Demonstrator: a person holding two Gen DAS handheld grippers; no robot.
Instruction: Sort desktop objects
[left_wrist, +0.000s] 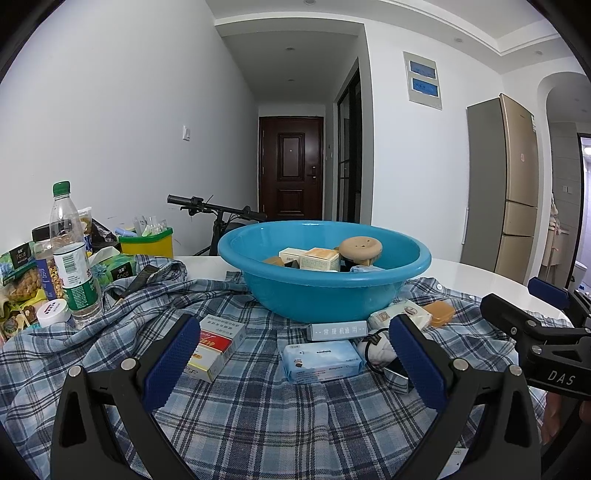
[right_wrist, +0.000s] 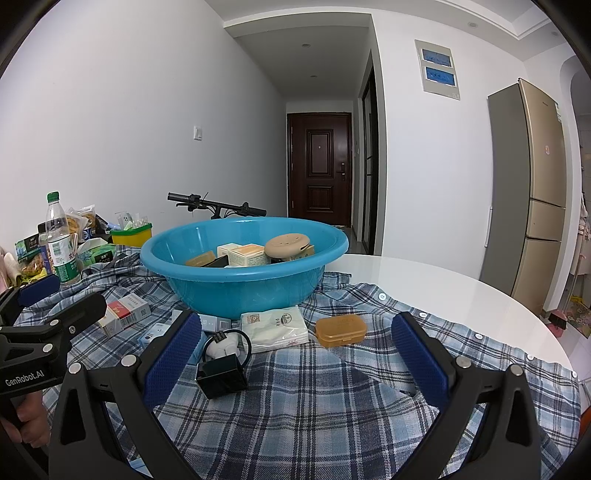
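A blue basin (left_wrist: 325, 291) (right_wrist: 236, 284) stands on a plaid shirt (left_wrist: 251, 413) (right_wrist: 332, 413) and holds several small boxes and a tan round lid. In front of it lie a red-and-white carton (left_wrist: 216, 349) (right_wrist: 123, 314), a blue wipes pack (left_wrist: 321, 360), a tissue pack (right_wrist: 275, 328), an orange case (right_wrist: 340, 329) (left_wrist: 439, 313), a black box (right_wrist: 221, 374) and a white bundle with a black band (right_wrist: 223, 345). My left gripper (left_wrist: 295, 362) is open and empty just short of the wipes pack. My right gripper (right_wrist: 295, 354) is open and empty, with the black box by its left finger.
A water bottle (left_wrist: 72, 258), snack bags and a yellow-green tub (left_wrist: 147, 242) crowd the left side. The white round table (right_wrist: 461, 295) shows bare at the right. A bicycle handlebar (left_wrist: 214, 208) and a fridge (right_wrist: 532, 192) stand behind.
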